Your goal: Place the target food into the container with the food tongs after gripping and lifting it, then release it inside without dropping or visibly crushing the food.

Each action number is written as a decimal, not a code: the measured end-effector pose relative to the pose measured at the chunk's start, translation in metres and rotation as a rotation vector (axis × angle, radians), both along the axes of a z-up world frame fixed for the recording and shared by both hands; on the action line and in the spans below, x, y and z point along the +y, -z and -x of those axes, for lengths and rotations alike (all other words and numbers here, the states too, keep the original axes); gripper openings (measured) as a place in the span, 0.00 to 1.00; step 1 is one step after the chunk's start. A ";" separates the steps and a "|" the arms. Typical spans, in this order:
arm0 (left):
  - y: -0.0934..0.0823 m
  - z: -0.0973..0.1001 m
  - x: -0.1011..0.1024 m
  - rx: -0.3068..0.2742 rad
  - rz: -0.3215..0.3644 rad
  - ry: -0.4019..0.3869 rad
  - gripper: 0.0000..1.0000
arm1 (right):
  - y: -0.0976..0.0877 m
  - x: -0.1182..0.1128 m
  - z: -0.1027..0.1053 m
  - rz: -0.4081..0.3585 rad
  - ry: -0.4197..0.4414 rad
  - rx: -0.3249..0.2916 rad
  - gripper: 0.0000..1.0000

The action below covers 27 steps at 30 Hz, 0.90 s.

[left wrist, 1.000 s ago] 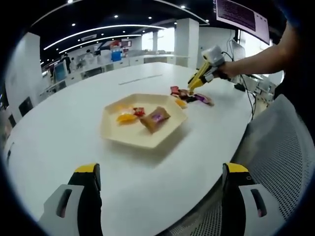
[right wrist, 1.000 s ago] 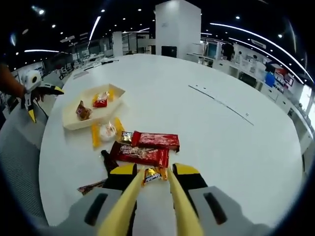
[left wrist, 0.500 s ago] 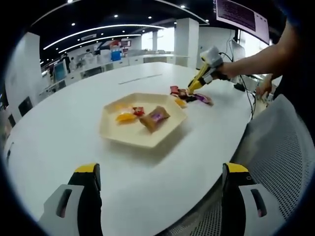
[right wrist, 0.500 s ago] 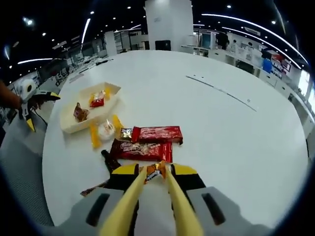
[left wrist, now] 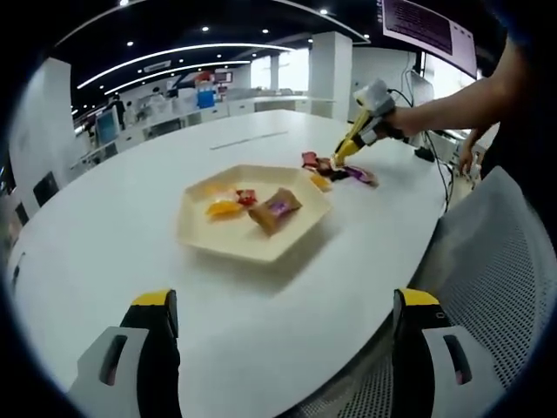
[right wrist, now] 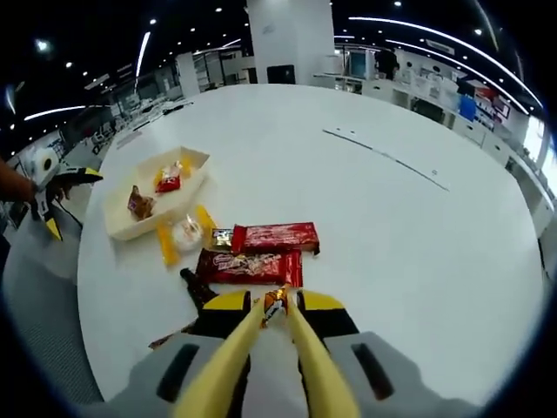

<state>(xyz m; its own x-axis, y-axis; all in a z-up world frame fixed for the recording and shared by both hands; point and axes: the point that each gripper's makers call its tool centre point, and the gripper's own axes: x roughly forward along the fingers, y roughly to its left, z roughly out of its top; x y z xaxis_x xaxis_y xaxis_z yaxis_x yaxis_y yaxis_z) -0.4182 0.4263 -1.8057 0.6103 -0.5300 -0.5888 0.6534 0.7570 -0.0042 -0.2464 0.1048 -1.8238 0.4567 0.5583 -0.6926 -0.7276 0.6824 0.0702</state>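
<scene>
The white table [right wrist: 409,235] carries a cream hexagonal tray [left wrist: 228,237] holding wrapped snacks, with two red bars [right wrist: 261,252] lying just beside it. The right gripper [right wrist: 275,306] clamps yellow tongs [right wrist: 252,348] — their tips pinch a small orange-wrapped candy [right wrist: 274,306] between them. The left gripper [left wrist: 283,326] hovers near the tray, jaws spread wide apart.
</scene>
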 end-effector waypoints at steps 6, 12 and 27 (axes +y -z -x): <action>-0.001 -0.001 0.000 -0.008 0.002 0.001 0.99 | -0.021 -0.005 -0.010 -0.015 0.025 -0.021 0.20; -0.004 -0.002 0.000 -0.018 0.015 -0.007 0.99 | -0.041 -0.004 -0.018 -0.011 0.017 -0.051 0.20; -0.004 -0.003 0.002 -0.019 0.014 -0.016 0.99 | -0.063 -0.006 -0.025 -0.005 0.042 -0.081 0.21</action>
<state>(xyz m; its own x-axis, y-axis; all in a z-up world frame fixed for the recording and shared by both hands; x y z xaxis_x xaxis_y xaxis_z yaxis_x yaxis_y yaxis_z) -0.4150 0.4279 -1.8017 0.6294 -0.5282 -0.5699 0.6414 0.7672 -0.0027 -0.2209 0.0985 -1.7608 0.5343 0.5407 -0.6497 -0.7015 0.7124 0.0159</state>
